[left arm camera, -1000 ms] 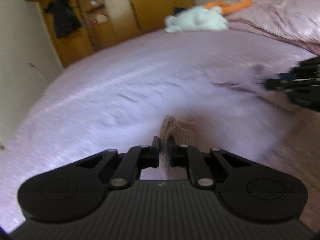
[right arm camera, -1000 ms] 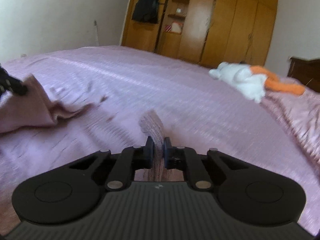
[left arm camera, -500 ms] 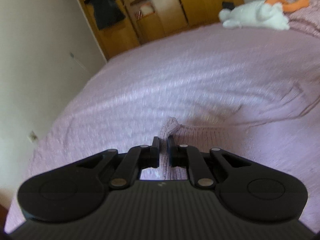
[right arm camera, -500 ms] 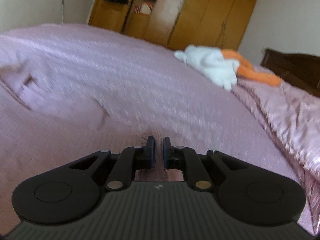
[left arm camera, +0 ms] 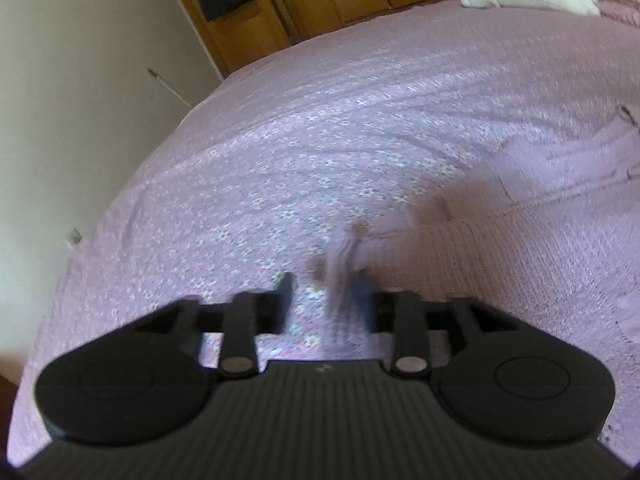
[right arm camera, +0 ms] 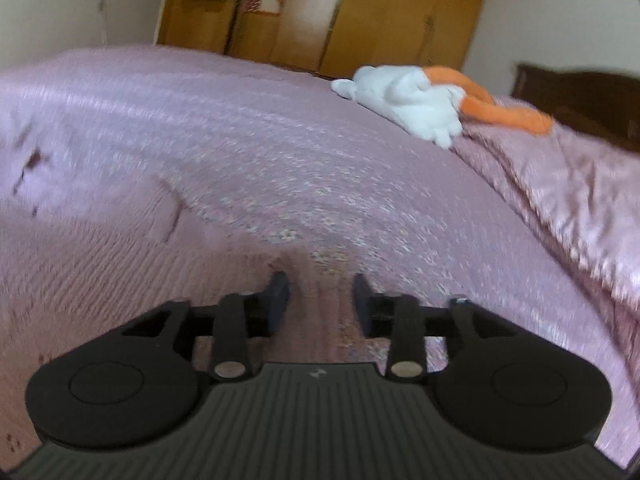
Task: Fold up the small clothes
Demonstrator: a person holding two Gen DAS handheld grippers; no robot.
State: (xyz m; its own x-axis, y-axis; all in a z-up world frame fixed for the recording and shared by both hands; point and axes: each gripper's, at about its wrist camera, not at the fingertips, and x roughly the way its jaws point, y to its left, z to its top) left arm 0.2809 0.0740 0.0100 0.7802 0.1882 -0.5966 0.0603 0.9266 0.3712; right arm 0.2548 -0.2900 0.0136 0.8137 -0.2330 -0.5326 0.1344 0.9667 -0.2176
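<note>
Grippers: two, left gripper (left arm camera: 326, 300) and right gripper (right arm camera: 318, 300), one per view
Pink knitted garment (left arm camera: 520, 264): one, at 4 o'clock in the left view
Plush toy (right arm camera: 404, 100): one, at 1 o'clock
Bedspread (left arm camera: 320, 128): one
Wardrobe (right arm camera: 360, 12): one, at 12 o'clock

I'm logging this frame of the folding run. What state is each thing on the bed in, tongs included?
Left tongs: open, a blurred corner of the garment next to the right finger, grip unclear.
Right tongs: open, over the garment's edge.
Pink knit garment: lying spread on the bed, not yet folded.
Plush toy: lying on its side near the pillows.
Wardrobe: shelf section open, the other doors shut.
</note>
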